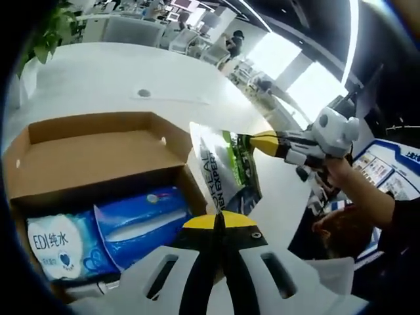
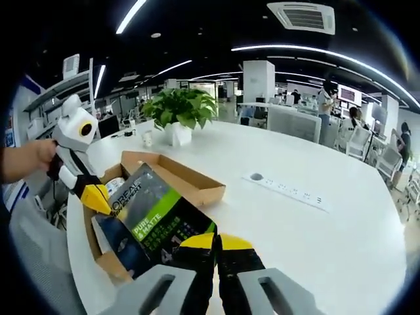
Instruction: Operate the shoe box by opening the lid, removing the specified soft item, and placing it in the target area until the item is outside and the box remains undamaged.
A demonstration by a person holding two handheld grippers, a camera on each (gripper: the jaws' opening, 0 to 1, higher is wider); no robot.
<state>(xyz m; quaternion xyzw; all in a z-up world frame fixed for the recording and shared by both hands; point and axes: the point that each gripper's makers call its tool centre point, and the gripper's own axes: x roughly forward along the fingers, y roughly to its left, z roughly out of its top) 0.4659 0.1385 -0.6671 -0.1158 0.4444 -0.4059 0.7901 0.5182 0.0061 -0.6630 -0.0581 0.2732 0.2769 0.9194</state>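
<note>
Cardboard shoe box (image 1: 98,157) partly hides blue tissue packs (image 1: 141,223).

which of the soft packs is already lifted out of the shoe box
The dark L'Oreal pouch, clamped by the right hand-held gripper; both blue tissue packs lie inside.

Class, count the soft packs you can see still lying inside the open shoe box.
2. A white tissue pack lies at one end of the box; a blue pack lies beside it, toward the held pouch. More may be hidden underneath.
</note>
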